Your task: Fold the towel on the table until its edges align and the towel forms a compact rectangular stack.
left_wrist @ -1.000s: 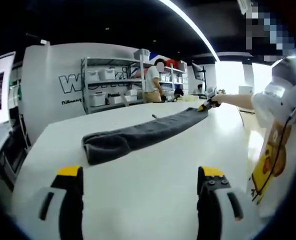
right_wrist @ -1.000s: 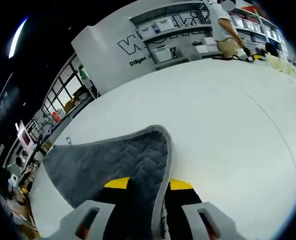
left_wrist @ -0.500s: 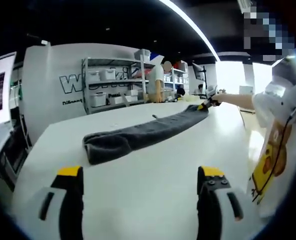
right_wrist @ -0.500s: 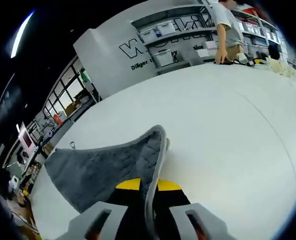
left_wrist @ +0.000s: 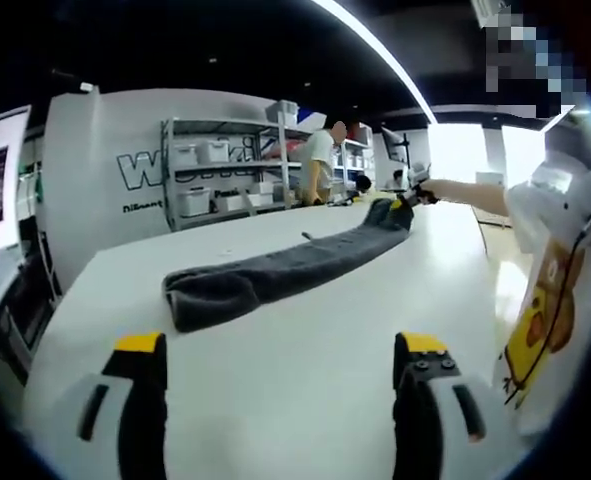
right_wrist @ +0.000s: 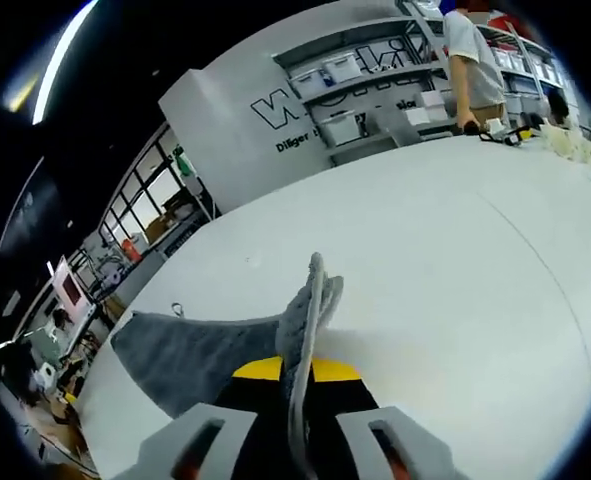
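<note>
A dark grey towel (left_wrist: 275, 270) lies in a long bunched strip across the white table (left_wrist: 305, 370). Its near end is a thick roll at the left. Its far end is lifted off the table, held by my right gripper (left_wrist: 407, 199) at the end of a person's outstretched arm. In the right gripper view the towel's pale-edged corner (right_wrist: 310, 310) stands up between the yellow-tipped jaws, and my right gripper (right_wrist: 297, 372) is shut on it. My left gripper (left_wrist: 280, 350) hovers open over bare table, well short of the towel's near end.
A person (left_wrist: 320, 160) stands behind the table by shelving (left_wrist: 220, 175) with white bins. A white wall panel with dark lettering (right_wrist: 305, 100) is behind. A sleeve and a yellow-printed garment (left_wrist: 540, 320) are at the right.
My right gripper has raised the towel's far end off the table, so the corner now stands upright. The person at the shelves has shifted. My left gripper has stayed put.
</note>
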